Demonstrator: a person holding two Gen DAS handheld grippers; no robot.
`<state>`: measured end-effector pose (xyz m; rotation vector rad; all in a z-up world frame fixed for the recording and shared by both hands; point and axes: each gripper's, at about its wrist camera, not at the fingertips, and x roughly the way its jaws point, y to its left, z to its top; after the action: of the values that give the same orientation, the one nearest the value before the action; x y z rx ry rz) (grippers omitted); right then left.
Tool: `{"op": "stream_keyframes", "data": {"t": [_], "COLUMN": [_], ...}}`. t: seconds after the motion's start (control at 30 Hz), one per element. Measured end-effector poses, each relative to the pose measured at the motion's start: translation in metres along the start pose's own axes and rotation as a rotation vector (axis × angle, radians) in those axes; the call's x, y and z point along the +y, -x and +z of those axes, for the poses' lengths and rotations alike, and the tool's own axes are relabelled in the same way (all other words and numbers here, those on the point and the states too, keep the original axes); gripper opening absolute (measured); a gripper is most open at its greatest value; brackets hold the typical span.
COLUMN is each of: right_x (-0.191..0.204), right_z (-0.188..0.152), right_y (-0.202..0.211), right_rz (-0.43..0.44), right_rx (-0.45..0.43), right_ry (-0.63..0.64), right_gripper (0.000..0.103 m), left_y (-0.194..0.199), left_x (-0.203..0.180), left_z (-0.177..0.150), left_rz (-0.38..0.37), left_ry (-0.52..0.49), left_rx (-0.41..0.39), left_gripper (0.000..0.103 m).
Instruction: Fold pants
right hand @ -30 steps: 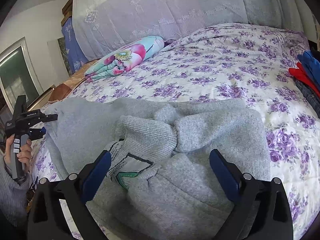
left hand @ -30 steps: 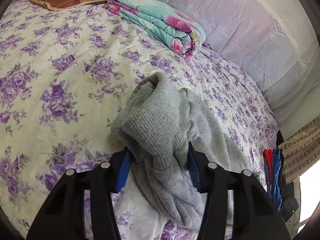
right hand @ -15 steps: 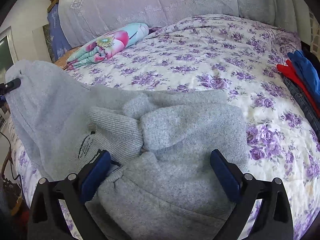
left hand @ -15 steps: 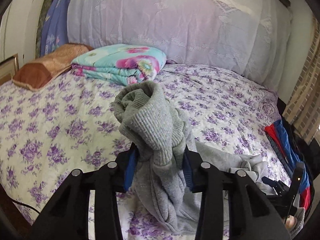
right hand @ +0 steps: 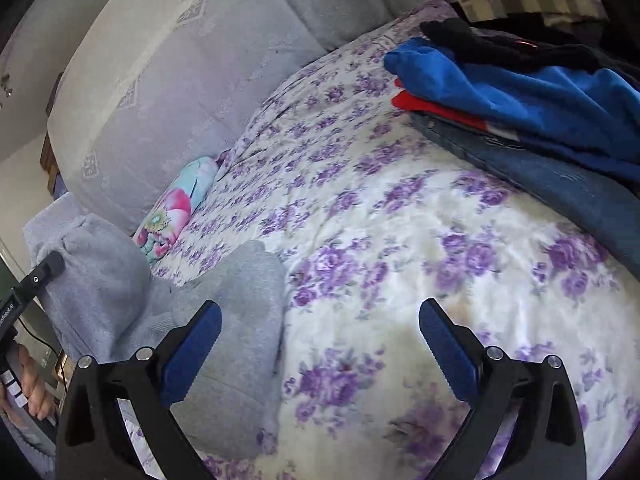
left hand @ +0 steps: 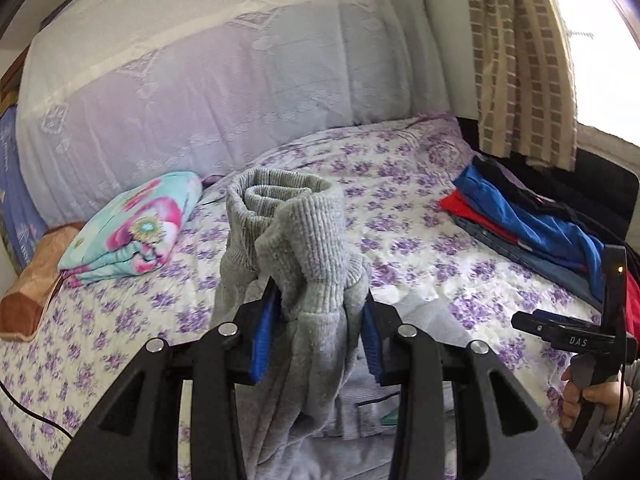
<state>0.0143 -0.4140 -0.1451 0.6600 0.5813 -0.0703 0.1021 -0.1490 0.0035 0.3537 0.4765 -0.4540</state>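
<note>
I am holding up the grey knitted fleece pants (left hand: 304, 248) in my left tongs (left hand: 316, 328), whose blue pads (left hand: 262, 334) are closing on a bunched fold just below the ribbed cuffs; the cuffs are standing above the pads toward twelve o'clock, and the rest of the fabric is hanging down toward six o'clock onto the bed with the purple-flowered white sheet (left hand: 420, 240).

My right tongs (right hand: 320, 332) are standing wide open and gripping nothing, with the flowered sheet showing between the pads. In that view the pants are lying at about nine o'clock, one grey part touching the left pad (right hand: 192, 352) and the rest rising toward my left tongs at the picture's left edge.

A folded turquoise quilt with pink flowers (left hand: 128, 228) is lying at about nine o'clock from the lifted pants, near the pale lilac bedhead cover (left hand: 200, 100). A stack of blue, red and denim clothes (left hand: 520, 224) is resting at about three o'clock, on the bed's edge.
</note>
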Motion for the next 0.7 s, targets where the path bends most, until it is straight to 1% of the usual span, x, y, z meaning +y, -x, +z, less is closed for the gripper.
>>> {"op": "stream_keyframes", "data": {"t": [0.07,0.13,0.2,0.23,0.27,0.3,0.33,0.37,0.4,0.43,0.5,0.6,0.63,0.7], "right_x": [-0.012,-0.022,-0.031,-0.034,-0.035,-0.035,-0.036,-0.035,-0.035,-0.036,-0.037,-0.036,-0.035,-0.031], "right_z": [-0.001,0.0,0.002,0.002,0.002,0.003,0.003,0.002,0.002,0.002,0.002,0.002,0.001,0.001], "right_y": [0.008,0.011,0.007,0.006,0.006,0.005,0.004,0.004,0.003,0.004,0.004,0.003,0.003,0.003], "right_rz": [-0.015,-0.023,-0.009,0.0,0.005,0.007,0.007,0.007,0.007,0.008,0.011,0.003,-0.002,-0.017], "right_rx": [-0.025,-0.045,-0.035,-0.038,-0.043,-0.042,-0.04,-0.04,-0.04,-0.039,-0.04,-0.044,-0.045,-0.048], "right_ry": [-0.013,-0.02,-0.051,-0.06,-0.059,-0.053,-0.046,-0.04,-0.036,-0.036,-0.038,-0.03,-0.024,-0.009], "right_gripper": [0.099,0.099,0.099,0.099,0.099,0.099,0.099,0.099,0.099,0.099,0.099,0.099,0.099,0.099], "left_y": [-0.018,-0.043,-0.07,-0.079,-0.083,-0.082,-0.078,-0.071,-0.064,-0.056,-0.042,-0.029,-0.027,-0.025], "left_x": [-0.036,-0.069,-0.098,-0.11,-0.119,-0.125,-0.128,-0.127,-0.125,-0.121,-0.11,-0.069,-0.053,-0.019], "left_z": [-0.004,-0.016,-0.033,-0.042,-0.049,-0.054,-0.055,-0.055,-0.054,-0.052,-0.048,-0.037,-0.035,-0.034], "left_rz": [-0.036,-0.072,-0.082,-0.075,-0.06,-0.062,-0.113,-0.169,-0.204,-0.221,-0.229,-0.185,-0.158,-0.077], "left_ry": [-0.066,-0.124,-0.171,-0.199,-0.233,-0.252,-0.247,-0.233,-0.224,-0.222,-0.194,-0.084,-0.047,0.022], "left_rx": [0.033,0.101,0.181,0.2,0.202,0.19,0.19,0.191,0.179,0.163,0.133,0.108,0.106,0.105], "left_gripper": [0.036,0.036,0.036,0.036,0.04,0.047,0.069,0.082,0.085,0.085,0.085,0.085,0.085,0.085]}}
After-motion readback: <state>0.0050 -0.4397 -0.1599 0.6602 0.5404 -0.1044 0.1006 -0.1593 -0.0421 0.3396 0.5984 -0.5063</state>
